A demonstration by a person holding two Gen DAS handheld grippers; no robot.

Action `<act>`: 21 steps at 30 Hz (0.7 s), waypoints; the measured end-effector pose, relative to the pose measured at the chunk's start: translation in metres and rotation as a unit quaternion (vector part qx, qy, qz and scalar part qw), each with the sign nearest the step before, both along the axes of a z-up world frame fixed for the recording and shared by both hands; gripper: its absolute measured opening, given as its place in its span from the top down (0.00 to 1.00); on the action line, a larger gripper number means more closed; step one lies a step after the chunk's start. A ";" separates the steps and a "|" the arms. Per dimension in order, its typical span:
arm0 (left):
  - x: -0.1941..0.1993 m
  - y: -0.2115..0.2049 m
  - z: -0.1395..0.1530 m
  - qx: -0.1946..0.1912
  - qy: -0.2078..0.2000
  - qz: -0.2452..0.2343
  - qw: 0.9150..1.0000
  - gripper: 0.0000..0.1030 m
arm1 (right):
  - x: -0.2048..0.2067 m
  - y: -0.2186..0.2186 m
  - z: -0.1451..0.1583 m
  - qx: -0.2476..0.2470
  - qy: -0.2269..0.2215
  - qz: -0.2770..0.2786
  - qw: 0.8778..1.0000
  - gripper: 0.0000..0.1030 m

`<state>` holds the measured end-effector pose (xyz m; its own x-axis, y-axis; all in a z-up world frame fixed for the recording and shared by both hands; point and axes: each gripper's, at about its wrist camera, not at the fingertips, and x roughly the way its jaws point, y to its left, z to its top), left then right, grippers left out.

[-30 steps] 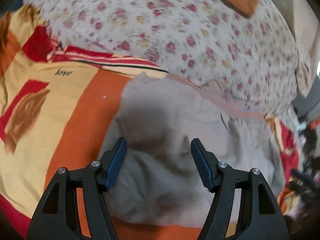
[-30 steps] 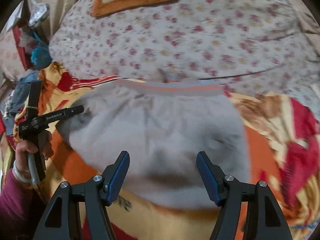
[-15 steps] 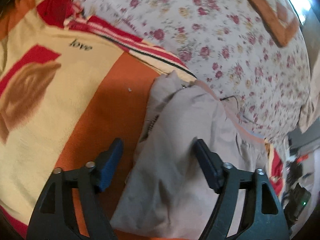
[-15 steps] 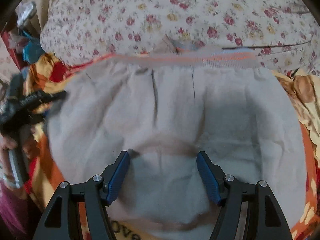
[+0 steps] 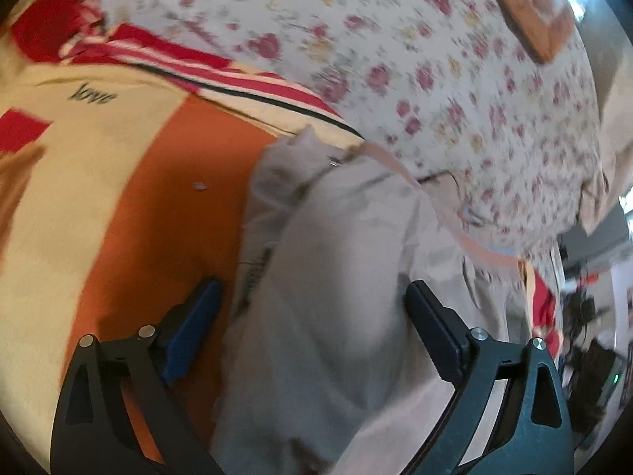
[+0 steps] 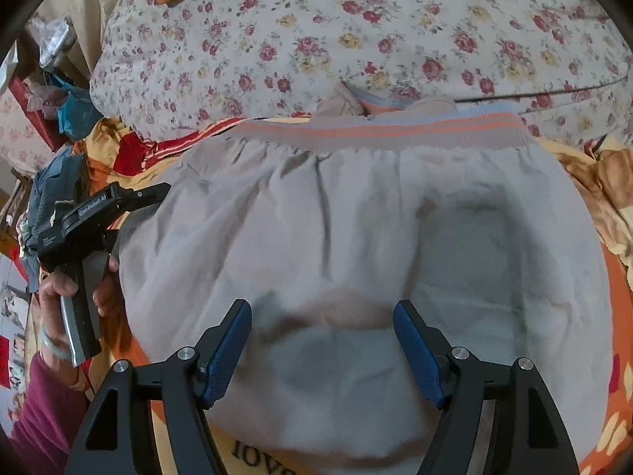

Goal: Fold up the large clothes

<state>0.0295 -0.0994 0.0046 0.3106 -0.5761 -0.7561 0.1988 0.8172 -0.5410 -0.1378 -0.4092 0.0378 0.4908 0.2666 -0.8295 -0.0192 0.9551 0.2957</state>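
Grey garment [image 6: 356,237] lies spread on the bed, on the orange-cream-red blanket [image 5: 130,206], its far edge butting the floral quilt [image 6: 356,19].

Risks, biggest first:
- Quilt is a puffy mound right against the waistband [image 6: 379,134]; a fold carried that way could ride up onto it and come out crooked.
- Garment is soft, fleecy-looking knit, already doubled and bunched on the left side, with loose layers. A pinch there may catch only the top layer, so the rest would drag or slump.
- Blanket underneath is also soft cloth, so a low grab could nip it together with the garment.
- Left view is motion-blurred, so the edge position is hard to judge.

Materials and shapes: quilt is thin cotton with small roses, rounded bulk. Blanket is flat, with bold colour blocks and printed "love". Garment is matte pale grey with shallow creases and a gathered ribbed waistband striped orange and light blue. Small pale speck [image 5: 199,187] on the orange blanket, unclear what.

Left gripper [image 5: 312,316]: jaws opening, wide apart, straddling the bunched left edge, pads not pressing. Right gripper [image 6: 322,352]: jaws opening, apart over the near middle of the garment, nothing clamped. A hand [image 6: 63,289] holds the left gripper's handle.
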 end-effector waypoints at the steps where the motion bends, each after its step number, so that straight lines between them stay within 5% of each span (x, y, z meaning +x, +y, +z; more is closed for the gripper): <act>1: 0.001 -0.005 0.000 -0.014 0.005 -0.020 1.000 0.08 | -0.001 -0.003 0.000 0.000 -0.001 -0.002 1.000 0.30; 3: 0.001 -0.009 -0.001 -0.022 0.009 -0.034 0.999 0.11 | -0.004 -0.014 0.002 0.000 -0.007 -0.010 1.000 0.30; 7: 0.005 -0.005 -0.005 -0.028 0.023 -0.035 0.999 0.32 | -0.009 -0.035 0.005 -0.005 -0.011 -0.025 1.000 0.30; 12: 0.003 -0.006 -0.006 -0.026 0.022 -0.034 0.999 0.28 | -0.018 -0.067 0.007 0.001 -0.013 -0.052 0.999 0.30; 16: -0.006 -0.019 0.000 0.024 -0.002 -0.047 0.999 0.27 | -0.025 -0.088 0.011 0.001 -0.020 -0.070 0.997 0.30; 18: -0.009 -0.021 0.001 0.032 -0.001 -0.042 0.999 0.43 | -0.030 -0.101 0.014 0.005 -0.029 -0.081 0.996 0.30; 19: -0.011 -0.020 0.002 0.012 0.011 -0.046 0.999 0.60 | -0.033 -0.109 0.016 0.010 -0.034 -0.091 0.995 0.30; 21: -0.014 -0.018 0.007 0.000 0.018 -0.042 0.999 0.67 | -0.037 -0.124 0.016 0.018 -0.040 -0.108 0.993 0.30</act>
